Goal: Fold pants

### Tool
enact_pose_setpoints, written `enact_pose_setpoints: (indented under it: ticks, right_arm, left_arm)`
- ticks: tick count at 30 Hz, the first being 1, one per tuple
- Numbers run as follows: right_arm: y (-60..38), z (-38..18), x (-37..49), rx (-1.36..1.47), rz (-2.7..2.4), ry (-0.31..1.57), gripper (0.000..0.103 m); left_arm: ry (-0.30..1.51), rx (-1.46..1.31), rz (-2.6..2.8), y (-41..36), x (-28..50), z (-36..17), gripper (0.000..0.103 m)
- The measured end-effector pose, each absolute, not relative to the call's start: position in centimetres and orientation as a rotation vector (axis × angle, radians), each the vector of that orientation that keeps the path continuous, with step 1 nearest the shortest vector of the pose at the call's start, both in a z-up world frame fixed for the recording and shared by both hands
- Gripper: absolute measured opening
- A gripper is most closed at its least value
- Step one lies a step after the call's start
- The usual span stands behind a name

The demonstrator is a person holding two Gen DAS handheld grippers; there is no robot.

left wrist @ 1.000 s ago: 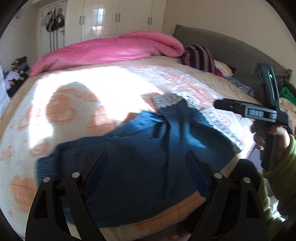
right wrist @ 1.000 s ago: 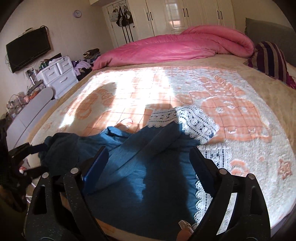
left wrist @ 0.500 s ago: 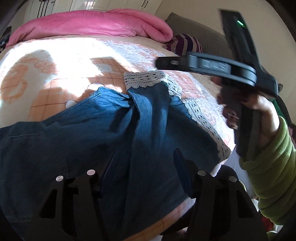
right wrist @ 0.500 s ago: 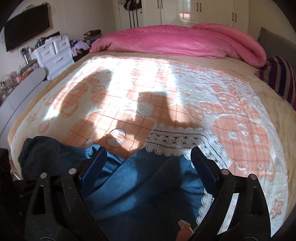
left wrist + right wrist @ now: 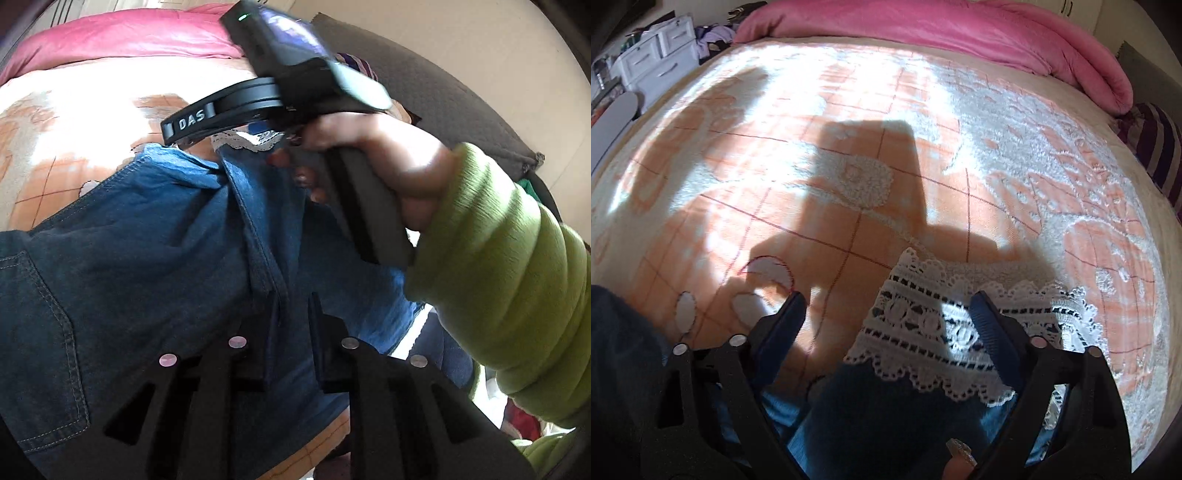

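Closing since 0.5 s ago, left claw [image 5: 290, 314] is now pinching a raised fold of the denim pants [image 5: 147, 240], fingers nearly together on the cloth. Right claw [image 5: 886, 314] is sitting lower and further fwd than before, fingers wide apart over the white lace hem [image 5: 945, 332], gripping nothing. Pants are lying rumpled on the bed's orange-and-white blanket [image 5: 849, 129], near its front edge; blue denim w/ stitched back pocket [image 5: 40, 332], lace trim at leg end. In left view, right hand [image 5: 388, 162] w/ green sleeve [image 5: 509, 277] and its gripper body are blocking much of the pants' far side. Pink duvet [image 5: 942, 26] is lying at back of bed.
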State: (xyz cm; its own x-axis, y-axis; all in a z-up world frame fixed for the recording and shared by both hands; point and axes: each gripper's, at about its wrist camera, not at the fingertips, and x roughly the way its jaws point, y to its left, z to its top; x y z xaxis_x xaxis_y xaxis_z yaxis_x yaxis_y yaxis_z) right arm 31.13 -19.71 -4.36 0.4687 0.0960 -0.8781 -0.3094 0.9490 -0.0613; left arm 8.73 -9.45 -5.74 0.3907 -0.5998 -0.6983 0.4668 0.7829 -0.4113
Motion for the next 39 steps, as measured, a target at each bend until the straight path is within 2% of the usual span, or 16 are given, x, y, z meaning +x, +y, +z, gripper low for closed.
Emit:
enact_pose_setpoints:
  ticks: [1,2,3,4,5,6,9,11,18,20,21,30,39]
  right_arm:
    - [-19.8,-4.8,31.4,-0.231,0.252,1.066,0.064]
    - [-19.9,-5.0,31.5,-0.237,0.257,1.066,0.055]
    - [-20.2,-5.0,31.4,-0.243,0.26,1.056,0.037]
    - [-20.5,-4.6,31.2,-0.246,0.259,1.044,0.027]
    - [-20.9,-4.2,31.1,-0.229,0.271,1.039,0.01]
    - [-21.7,-3.6,30.8,-0.189,0.286,1.029,0.008]
    - [-24.2,-1.6,29.4,-0.106,0.293,0.975,0.005]
    - [-26.0,-0.3,28.3,-0.052,0.294,0.944,0.005]
    - [-33.9,3.8,23.2,0.136,0.273,0.849,0.005]
    - [-35.4,4.1,21.9,0.177,0.273,0.845,0.005]
    - [-36.2,4.2,21.0,0.201,0.271,0.843,0.005]
    - [-40.6,2.6,13.6,0.369,0.247,0.865,0.005]
    - [-41.1,-0.5,7.8,0.409,0.227,0.952,0.005]
  left_arm:
    - [0.952,-0.15,-0.68,-9.6,8.7,-5.8,0.016]
    - [0.952,-0.147,-0.679,-9.7,8.7,-6.0,0.016]
    - [0.953,-0.148,-0.677,-9.7,8.8,-6.1,0.016]
    - [0.954,-0.149,-0.675,-9.6,8.8,-6.1,0.016]
    - [0.952,-0.147,-0.671,-9.5,8.8,-6.2,0.016]
    - [0.948,-0.14,-0.665,-9.5,8.8,-6.2,0.016]
    - [0.945,-0.137,-0.647,-9.6,9.1,-6.1,0.019]
    - [0.941,-0.134,-0.635,-9.6,9.1,-6.2,0.03]
    - [0.917,-0.094,-0.578,-9.6,9.2,-6.0,0.03]
    - [0.913,-0.063,-0.555,-9.5,9.1,-5.8,0.009]
    - [0.912,-0.053,-0.556,-9.6,9.0,-5.7,0.006]
    - [0.832,0.031,-0.583,-9.2,6.8,-2.6,0.005]
    - [0.834,0.042,-0.594,-8.5,5.4,-2.8,0.005]
